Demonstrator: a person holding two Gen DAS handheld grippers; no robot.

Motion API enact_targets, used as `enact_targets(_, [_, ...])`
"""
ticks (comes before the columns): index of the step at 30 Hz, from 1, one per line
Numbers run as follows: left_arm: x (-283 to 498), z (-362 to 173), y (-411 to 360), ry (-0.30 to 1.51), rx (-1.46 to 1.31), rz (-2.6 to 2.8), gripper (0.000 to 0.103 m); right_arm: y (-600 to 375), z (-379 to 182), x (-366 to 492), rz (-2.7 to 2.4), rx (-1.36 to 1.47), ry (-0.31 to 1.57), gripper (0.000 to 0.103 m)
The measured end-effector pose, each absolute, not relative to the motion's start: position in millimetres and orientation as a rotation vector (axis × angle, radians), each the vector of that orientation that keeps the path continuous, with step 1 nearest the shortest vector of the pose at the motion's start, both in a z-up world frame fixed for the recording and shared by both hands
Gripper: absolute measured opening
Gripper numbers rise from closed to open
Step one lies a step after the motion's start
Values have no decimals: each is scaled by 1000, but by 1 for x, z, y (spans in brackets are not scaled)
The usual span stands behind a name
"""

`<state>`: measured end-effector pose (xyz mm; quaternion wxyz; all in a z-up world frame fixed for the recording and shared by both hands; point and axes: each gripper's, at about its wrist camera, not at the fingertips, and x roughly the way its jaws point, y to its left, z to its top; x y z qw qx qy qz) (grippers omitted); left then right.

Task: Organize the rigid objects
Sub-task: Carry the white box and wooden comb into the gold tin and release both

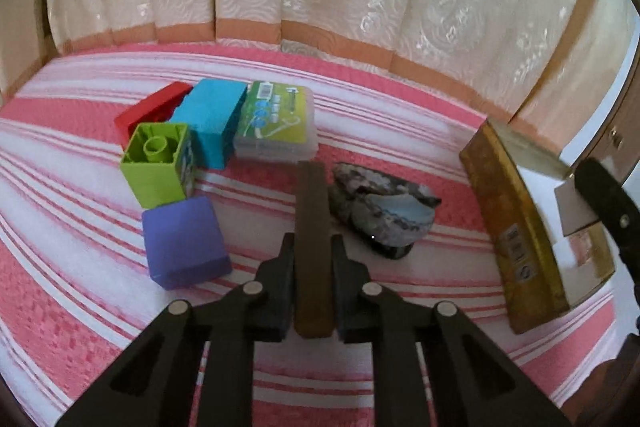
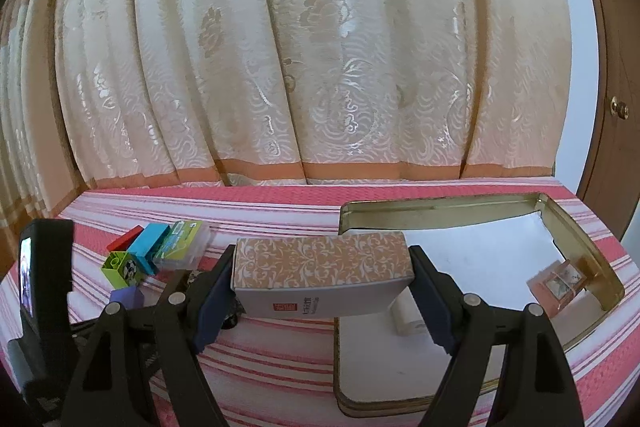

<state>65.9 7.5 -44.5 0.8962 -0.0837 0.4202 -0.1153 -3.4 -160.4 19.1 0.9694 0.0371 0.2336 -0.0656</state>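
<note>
My left gripper (image 1: pixel 313 241) is shut on a thin brown flat bar (image 1: pixel 314 211) that sticks out forward between its pads, above the striped cloth. Just right of the bar lies a grey stone-like lump (image 1: pixel 380 207). My right gripper (image 2: pixel 322 259) is shut on a box with an orange leaf pattern (image 2: pixel 320 265), gripped by its two ends and held at the near left edge of an open gold tin (image 2: pixel 440 213). In the left wrist view the gold tin (image 1: pixel 512 227) stands at the right, with a corner of that box over it.
A red block (image 1: pixel 152 107), a teal block (image 1: pixel 212 119), a green block (image 1: pixel 158 163), a purple block (image 1: pixel 184 243) and a clear case with a green label (image 1: pixel 276 119) cluster at the left. A small pink box (image 2: pixel 560 283) and a white item (image 2: pixel 408 319) lie inside the tin. A curtain (image 2: pixel 320 47) hangs behind.
</note>
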Motion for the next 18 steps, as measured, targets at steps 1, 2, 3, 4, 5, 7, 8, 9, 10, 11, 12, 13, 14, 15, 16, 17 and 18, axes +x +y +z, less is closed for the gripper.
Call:
enact_targets(1, [66,-44,10,868,-189,-238,13,-162,19,-4,-129,87,472,83])
enact_targets(2, [65,-44,12,861,-203,-238,13,-163,20,-4,-129,93,471,83])
enact_targets(3, [62,-42,16,846,-228,-245,13,-165,20,-4,-127,100,468,83])
enact_targets(4, [60,-41,21,823,-255,-256,13,-166,21,-5,-124,107,464,83])
enact_targets(5, [57,-39,24,803,-270,-258,13,-167,22,-6,-120,113,459,83])
enact_targets(7, [55,-36,25,773,-278,-264,13,-168,23,-7,-120,118,449,83])
enact_targets(8, [52,-33,25,748,-278,-269,13,-169,24,-8,-121,118,448,83])
enact_targets(9, [51,-30,24,730,-274,-271,13,-169,24,-8,-121,118,447,83])
enact_targets(10, [49,-26,22,705,-266,-272,13,-169,24,-8,-120,121,447,83])
enact_targets(11, [47,-23,21,683,-260,-269,13,-170,24,-8,-119,124,445,83])
enact_targets(12, [44,-20,21,660,-252,-262,13,-170,25,-9,-118,126,442,83])
enact_targets(13, [41,-17,19,633,-239,-249,13,-171,26,-10,-118,129,436,83])
enact_targets(14, [39,-14,18,609,-227,-235,13,-172,27,-10,-118,131,432,83])
enact_targets(15, [37,-11,17,587,-216,-223,13,-172,28,-12,-118,132,426,83])
enact_targets(16, [34,-8,15,564,-199,-211,13,-173,28,-12,-119,132,421,83])
enact_targets(17, [32,-6,14,548,-185,-202,13,-173,29,-13,-121,131,416,83])
enact_targets(18, [30,-4,12,533,-170,-194,13,-174,30,-14,-123,129,412,83])
